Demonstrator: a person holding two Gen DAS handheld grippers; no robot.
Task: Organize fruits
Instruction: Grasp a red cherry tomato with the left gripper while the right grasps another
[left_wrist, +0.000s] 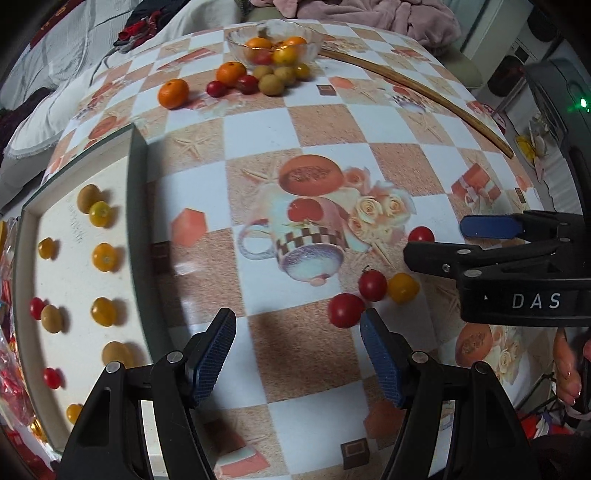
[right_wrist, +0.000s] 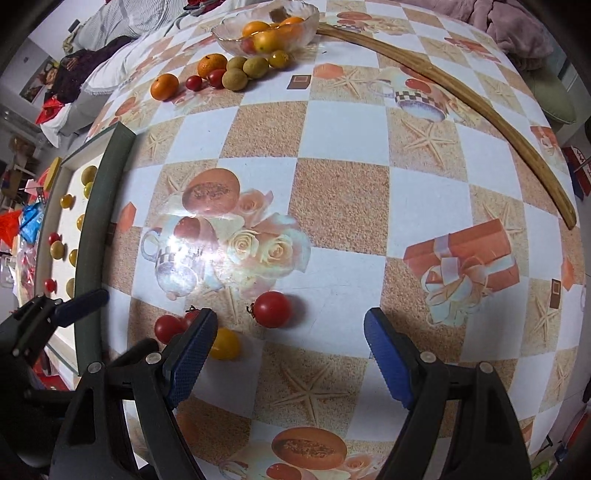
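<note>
Four cherry tomatoes lie loose on the checkered tablecloth. My left gripper is open and empty, and a red tomato lies just outside its right fingertip. Past that one sit another red tomato, a yellow one and a third red one. My right gripper is open too, pointing down at the table. One red tomato lies just ahead of its tips. The yellow tomato sits against its left finger, which partly hides two red ones.
A white tray with a dark green rim at the left holds several small fruits in rows. At the far edge stands a glass bowl of oranges, with oranges, small red and brownish fruits beside it. A long wooden stick lies at the right.
</note>
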